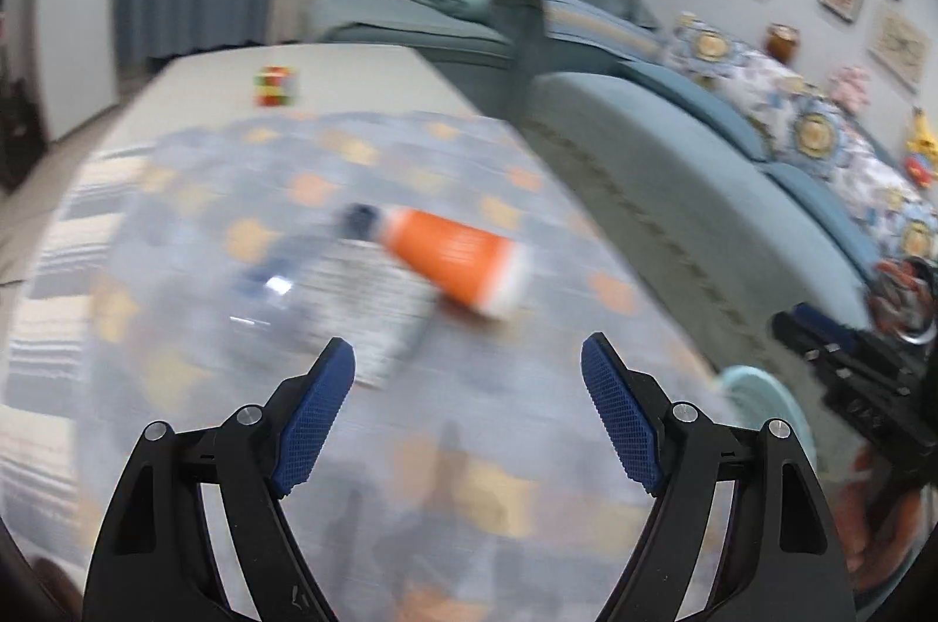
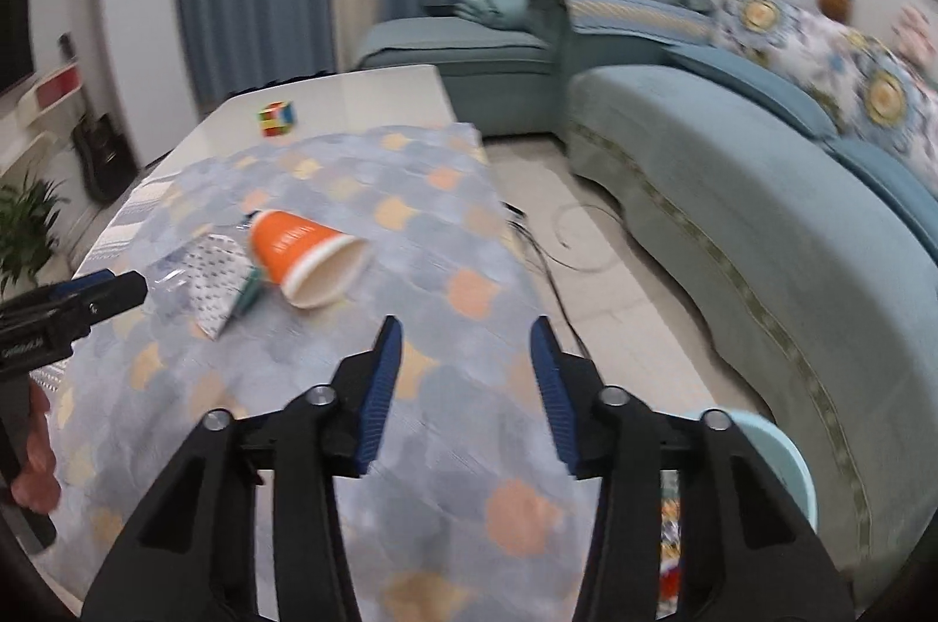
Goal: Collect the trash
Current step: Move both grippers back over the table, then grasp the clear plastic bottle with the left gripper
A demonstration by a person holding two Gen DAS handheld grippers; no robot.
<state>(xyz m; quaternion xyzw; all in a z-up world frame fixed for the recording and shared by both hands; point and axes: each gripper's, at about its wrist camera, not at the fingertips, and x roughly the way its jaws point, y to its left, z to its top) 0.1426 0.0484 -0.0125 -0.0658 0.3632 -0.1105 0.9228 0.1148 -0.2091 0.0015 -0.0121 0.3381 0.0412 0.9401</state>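
Right wrist view: both my claws (image 2: 466, 329) (image 1: 468, 349) are hanging spread, empty, facing the tipped orange cup (image 2: 305, 258) on the tablecloth (image 2: 445, 223).

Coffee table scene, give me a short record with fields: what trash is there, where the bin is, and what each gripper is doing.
surface: table under a patterned cloth
trash: orange paper cup on its side; printed wrapper beside it
not trash: puzzle cube at far end
bin: light blue bin off the table's near corner
left gripper: open, empty
right gripper: open, empty
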